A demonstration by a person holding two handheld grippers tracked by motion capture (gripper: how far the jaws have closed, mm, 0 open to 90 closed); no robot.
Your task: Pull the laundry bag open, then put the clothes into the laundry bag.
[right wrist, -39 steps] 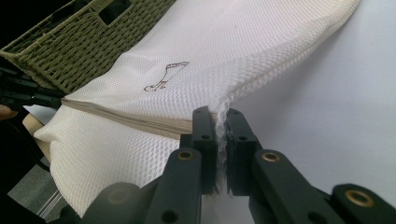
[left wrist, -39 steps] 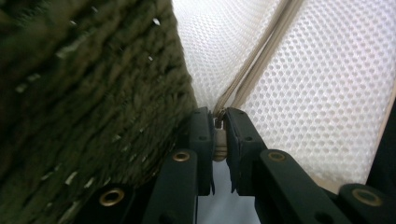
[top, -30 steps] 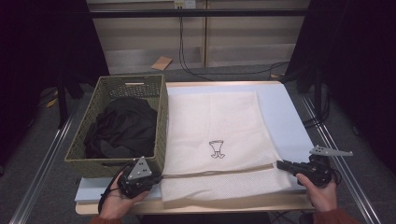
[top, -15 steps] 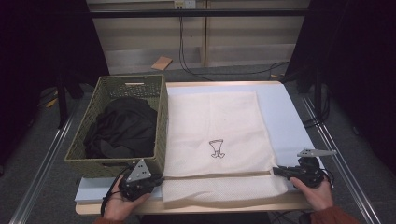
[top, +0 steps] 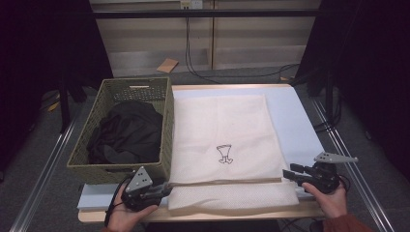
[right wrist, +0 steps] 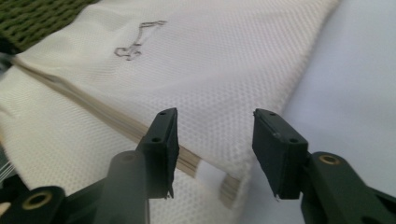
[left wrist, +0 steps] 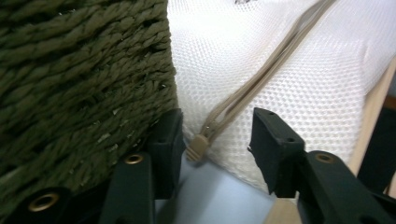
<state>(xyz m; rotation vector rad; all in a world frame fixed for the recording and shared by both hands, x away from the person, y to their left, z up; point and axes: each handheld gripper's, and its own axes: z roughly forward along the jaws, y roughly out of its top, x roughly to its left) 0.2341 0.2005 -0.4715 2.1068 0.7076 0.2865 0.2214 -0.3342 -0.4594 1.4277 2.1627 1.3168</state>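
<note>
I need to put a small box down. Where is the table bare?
The blue strip of table right of the white mesh bag is free. The left is crowded: the basket touches the bag.

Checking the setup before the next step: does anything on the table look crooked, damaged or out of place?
Nothing stands out. The white mesh bag lies flat and square beside the basket, near edge folded over neatly; the dark clothes sit inside the basket.
</note>
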